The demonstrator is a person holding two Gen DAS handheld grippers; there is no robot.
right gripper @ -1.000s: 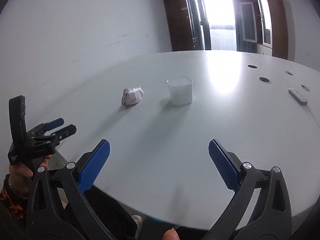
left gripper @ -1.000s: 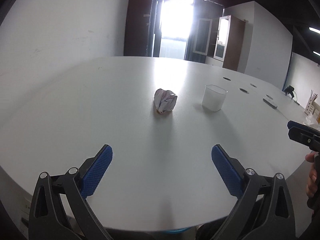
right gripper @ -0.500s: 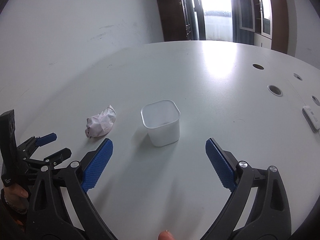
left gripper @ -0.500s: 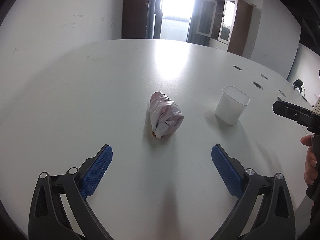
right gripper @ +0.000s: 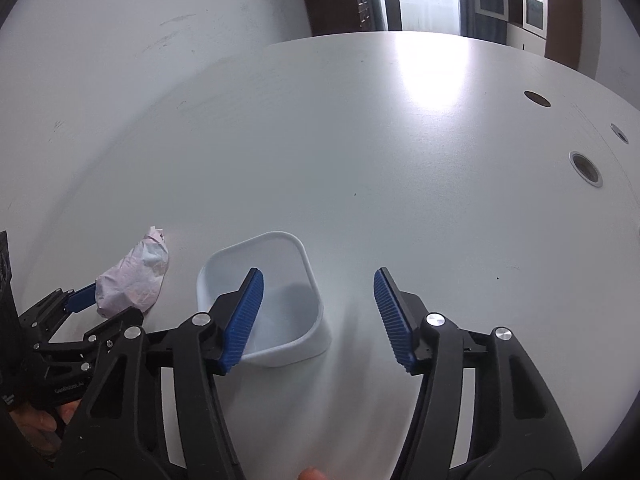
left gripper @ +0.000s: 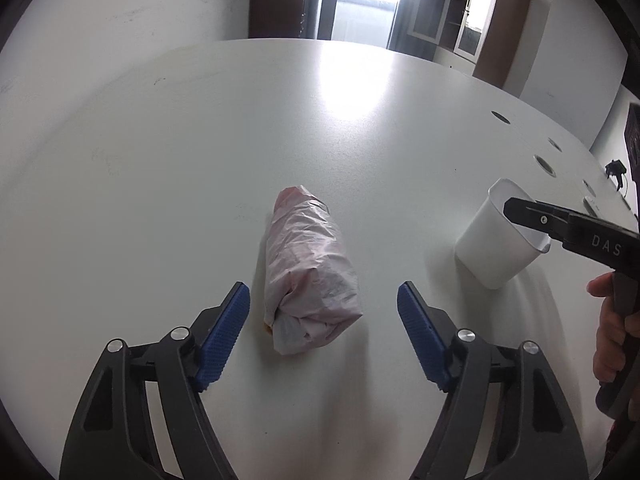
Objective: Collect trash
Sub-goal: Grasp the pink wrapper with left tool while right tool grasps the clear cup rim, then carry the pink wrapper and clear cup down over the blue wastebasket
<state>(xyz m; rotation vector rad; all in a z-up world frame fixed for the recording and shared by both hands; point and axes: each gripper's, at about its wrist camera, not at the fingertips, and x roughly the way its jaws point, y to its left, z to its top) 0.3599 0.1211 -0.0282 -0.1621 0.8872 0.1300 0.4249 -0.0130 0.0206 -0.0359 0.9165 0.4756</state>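
**Me:** Left gripper (left gripper: pixel 323 312) of mine has closed in on the crumpled wrapper (left gripper: pixel 310 276) over the last second; the wad now sits between its spread blue pads, untouched. Right gripper (right gripper: pixel 318 308) has come over the white tub (right gripper: pixel 262 300), also spread wide, one pad inside the rim, the other outside the right wall.

**Partner:** So what does that buy you?

**Me:** I'd say both are staged: pinch the wrapper, steady the tub, then drop it in.

**Partner:** Room to move?

**Me:** Plenty. White table (right gripper: pixel 360 160) runs bare ahead of both tools, cable holes (right gripper: pixel 586 168) well off to the right. Wrapper and tub lie near each other, so my two grippers crowd; that's my one worry. Table's near edge isn't visible now.
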